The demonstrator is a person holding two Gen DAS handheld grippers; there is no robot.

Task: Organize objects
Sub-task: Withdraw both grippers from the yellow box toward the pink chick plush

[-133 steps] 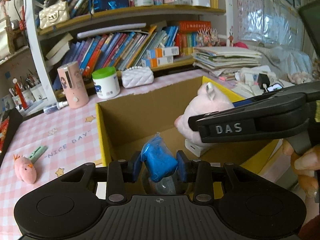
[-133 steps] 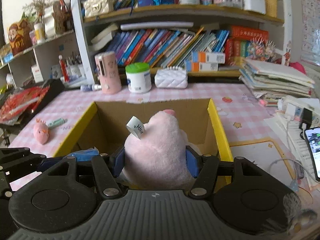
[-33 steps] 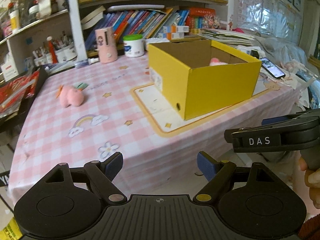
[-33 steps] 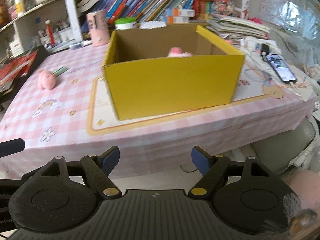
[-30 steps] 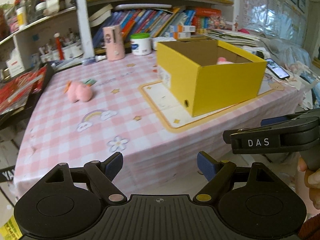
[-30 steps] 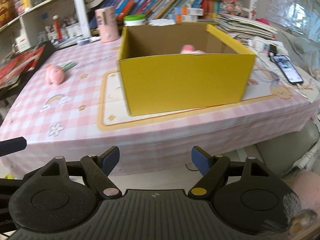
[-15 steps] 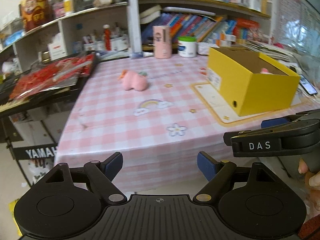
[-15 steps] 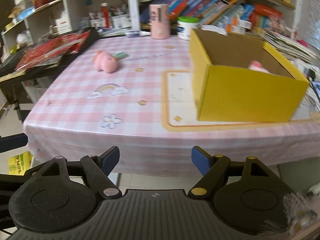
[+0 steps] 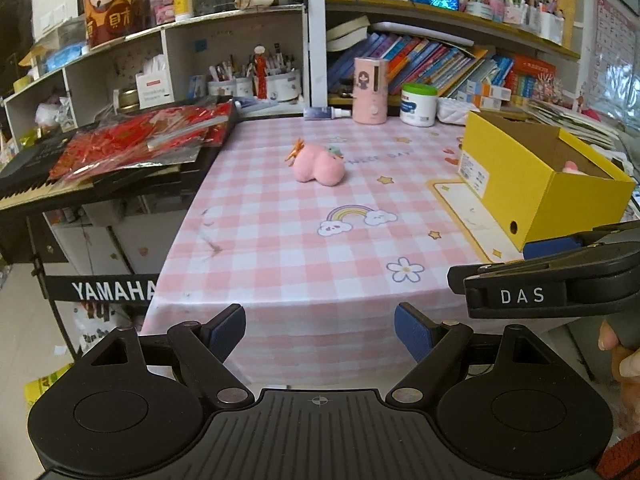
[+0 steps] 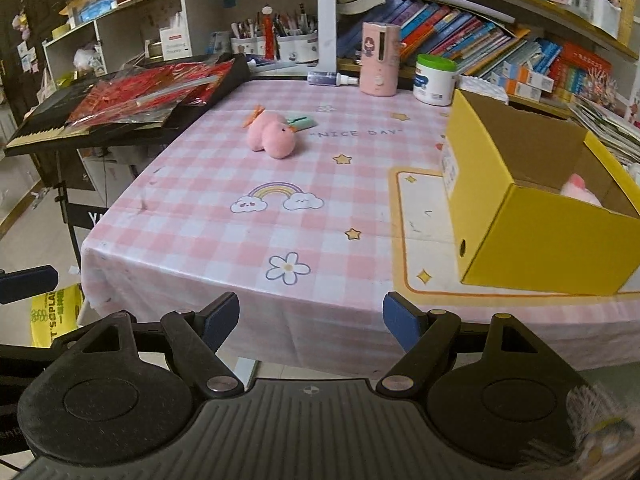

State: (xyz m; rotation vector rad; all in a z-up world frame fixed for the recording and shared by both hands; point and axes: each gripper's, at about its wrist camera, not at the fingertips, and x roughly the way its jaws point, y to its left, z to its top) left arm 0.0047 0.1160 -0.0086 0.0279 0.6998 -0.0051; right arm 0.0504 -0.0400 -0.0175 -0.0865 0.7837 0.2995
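Both claws are hanging spread apart and empty off the near edge of the pink checked table point(image 10: 224, 208) — left claw point(image 9: 320, 326), right claw point(image 10: 311, 316). A small pink plush toy point(image 10: 272, 136) is lying mid-table, well apart from the open yellow cardboard box point(image 10: 532, 248) — another pink plush point(image 10: 580, 192) is sitting inside.

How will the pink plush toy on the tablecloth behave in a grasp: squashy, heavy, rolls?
The pink plush toy looks soft and rounded, so it probably compresses between pads. Likely light for its size. Its lobed, fuzzy body on the tablecloth should slide or flop rather than roll.
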